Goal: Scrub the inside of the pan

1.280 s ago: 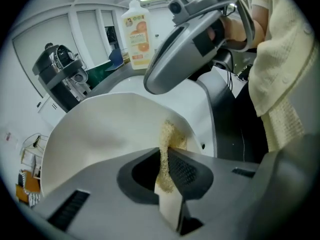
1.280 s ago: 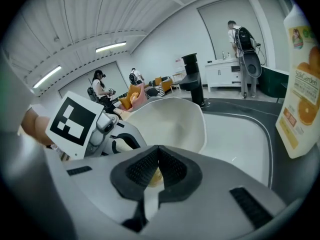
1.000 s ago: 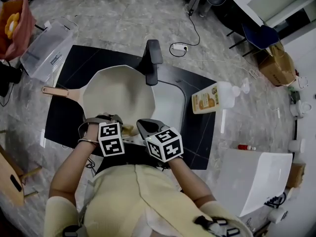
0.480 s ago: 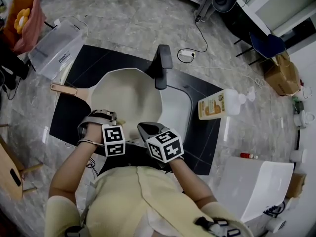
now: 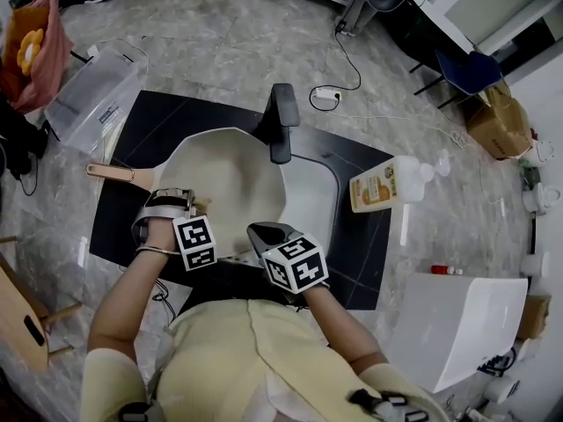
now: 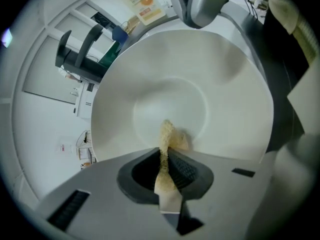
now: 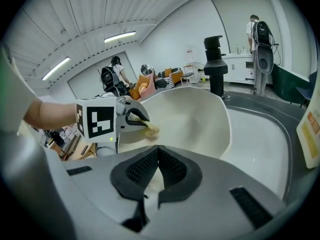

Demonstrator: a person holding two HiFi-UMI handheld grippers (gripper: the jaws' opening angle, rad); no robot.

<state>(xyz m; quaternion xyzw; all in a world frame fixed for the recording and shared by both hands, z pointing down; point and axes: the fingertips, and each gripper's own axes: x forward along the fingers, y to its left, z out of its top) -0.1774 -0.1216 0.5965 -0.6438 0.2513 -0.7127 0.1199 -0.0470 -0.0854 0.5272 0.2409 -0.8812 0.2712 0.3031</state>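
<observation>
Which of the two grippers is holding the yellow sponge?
The left gripper: its jaws pinch the sponge inside the pan; the right gripper grips the pan's rim.

Grey marbled stone floor [image 5: 220, 51], white power strip [image 5: 323, 98] with its cable lying on it, clear plastic storage bin [image 5: 92, 95] at left, blue chair [image 5: 471, 69] and brown cardboard box [image 5: 497, 117] at right, white ribbed ceiling [image 7: 90, 14] with lit strip lights [image 7: 120, 35]

Black countertop [image 5: 149, 121] holds an inset white sink basin [image 5: 310, 202], black faucet [image 5: 281, 117] and tilted cream pan [image 5: 230, 170]; a detergent bottle [image 5: 380, 187] lies sideways at right.
</observation>
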